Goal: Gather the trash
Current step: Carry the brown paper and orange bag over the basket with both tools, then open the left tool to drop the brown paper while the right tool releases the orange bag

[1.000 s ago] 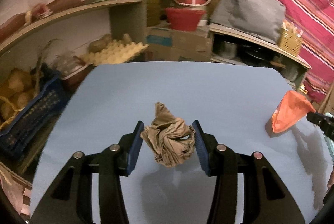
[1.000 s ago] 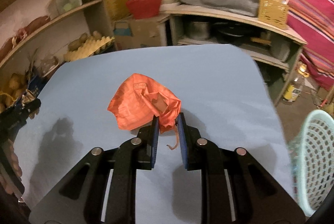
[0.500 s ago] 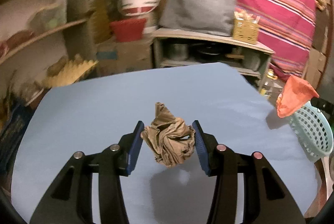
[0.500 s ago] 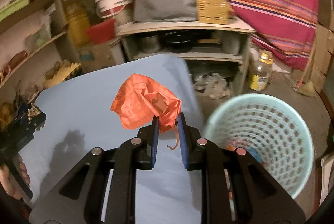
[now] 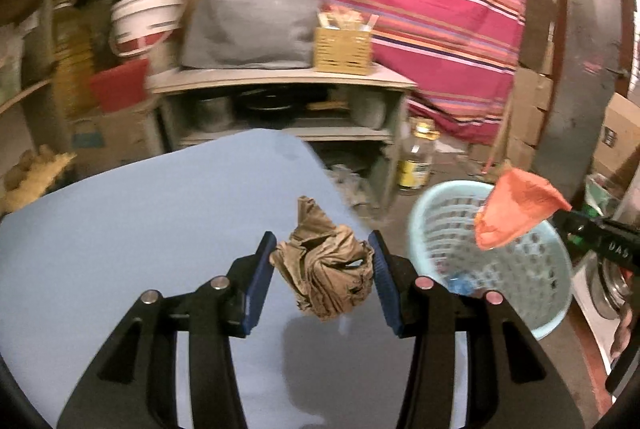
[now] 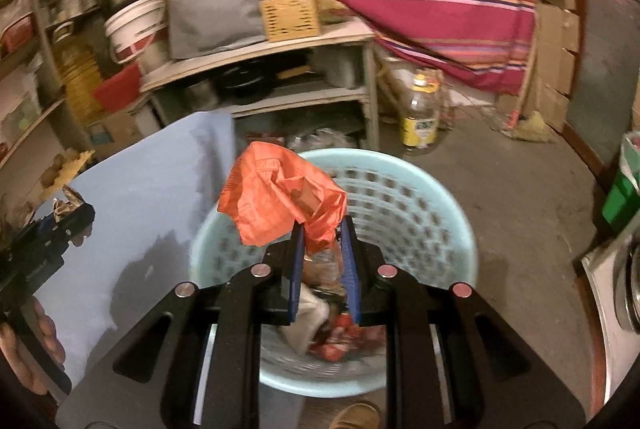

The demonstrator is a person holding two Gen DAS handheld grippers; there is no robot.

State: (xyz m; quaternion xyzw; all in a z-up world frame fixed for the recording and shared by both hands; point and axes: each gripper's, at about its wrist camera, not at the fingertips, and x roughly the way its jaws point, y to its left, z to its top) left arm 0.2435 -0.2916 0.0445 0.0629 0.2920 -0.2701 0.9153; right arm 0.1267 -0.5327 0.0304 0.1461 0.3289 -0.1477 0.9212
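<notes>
Orange bag (image 6: 280, 197) now over basket (image 6: 440, 213), R tool (image 6: 322, 249) clamped | L tool (image 5: 322, 269) clamps paper wad (image 5: 324, 273), nearer basket

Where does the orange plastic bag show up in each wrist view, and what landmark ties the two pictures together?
Left wrist: orange plastic bag at right, hanging over the basket, held by the other tongs.
Right wrist: centre, pinched in the right tongs, above the basket.
Shared landmark: light blue laundry basket.
</notes>
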